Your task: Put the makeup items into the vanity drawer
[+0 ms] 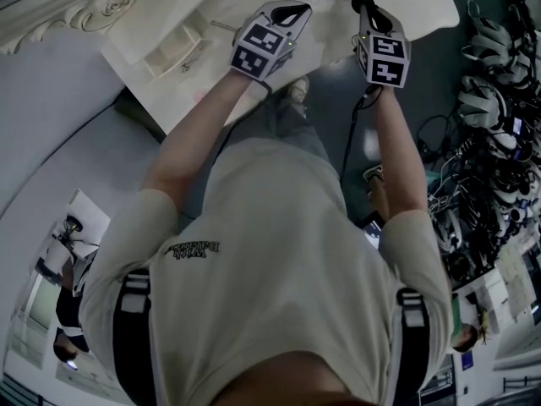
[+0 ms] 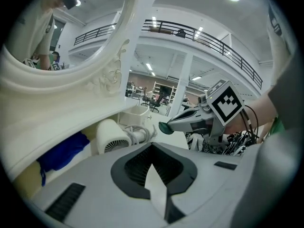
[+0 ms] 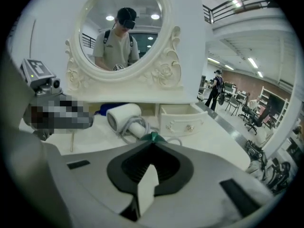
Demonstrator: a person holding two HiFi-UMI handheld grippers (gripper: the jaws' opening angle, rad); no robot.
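Left gripper (image 1: 292, 8) and right gripper (image 1: 363, 2) — jaws closed, seemingly empty — hover over the vanity (image 1: 423, 2); drawer (image 3: 183, 120) open.

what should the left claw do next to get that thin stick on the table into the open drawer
Probably open the left claw and lower it onto the thin stick. That claw is shut and empty, the stick lies on the tabletop close by it, and the drawer already stands open beside the hair dryer, so nothing needs opening first.
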